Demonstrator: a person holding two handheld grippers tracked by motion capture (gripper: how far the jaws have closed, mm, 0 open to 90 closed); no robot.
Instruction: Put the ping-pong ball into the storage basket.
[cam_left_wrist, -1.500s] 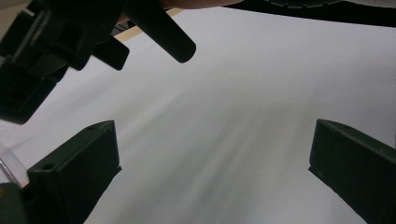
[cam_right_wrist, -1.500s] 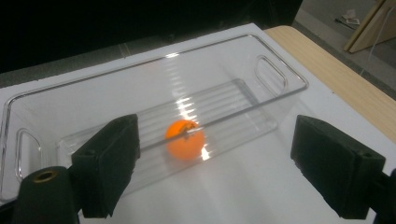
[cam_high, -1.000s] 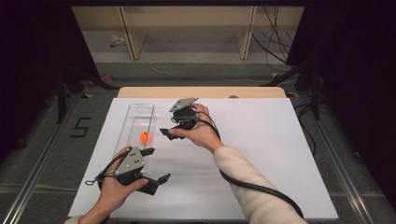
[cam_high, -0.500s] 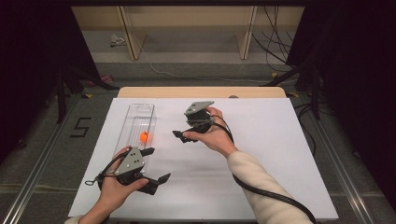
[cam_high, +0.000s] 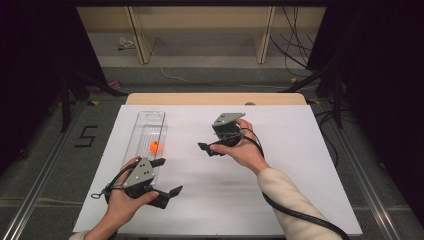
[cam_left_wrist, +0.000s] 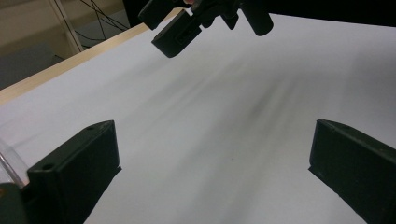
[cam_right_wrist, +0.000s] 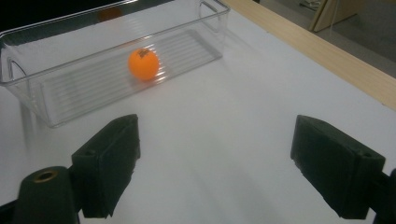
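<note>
An orange ball (cam_high: 155, 146) lies in a clear plastic bin (cam_high: 145, 120) on the left part of the white sheet (cam_high: 290, 165). My left gripper (cam_high: 169, 176) hovers open and empty just beyond the bin's near end. Its own view shows the jaws wide apart over bare sheet (cam_left_wrist: 210, 140), with the other gripper (cam_left_wrist: 187, 28) farther off. My right gripper (cam_high: 211, 149) is held open near the sheet's middle, right of the bin and pointing toward it. Through its empty jaws (cam_right_wrist: 219, 140) I see the ball (cam_right_wrist: 143, 64) resting on the ribbed floor of the bin (cam_right_wrist: 201, 32).
The table's wooden edge (cam_high: 215, 98) runs along the far side of the sheet. Beyond it stand a shelf frame (cam_high: 200, 30) and loose cables (cam_high: 295, 45). A "5" mark (cam_high: 86, 136) is on the floor at the left. Black cable trails from the right sleeve.
My right gripper has moved to the right and a little nearer, away from the bin toward the sheet's middle. The left gripper and the ball have stayed put.
</note>
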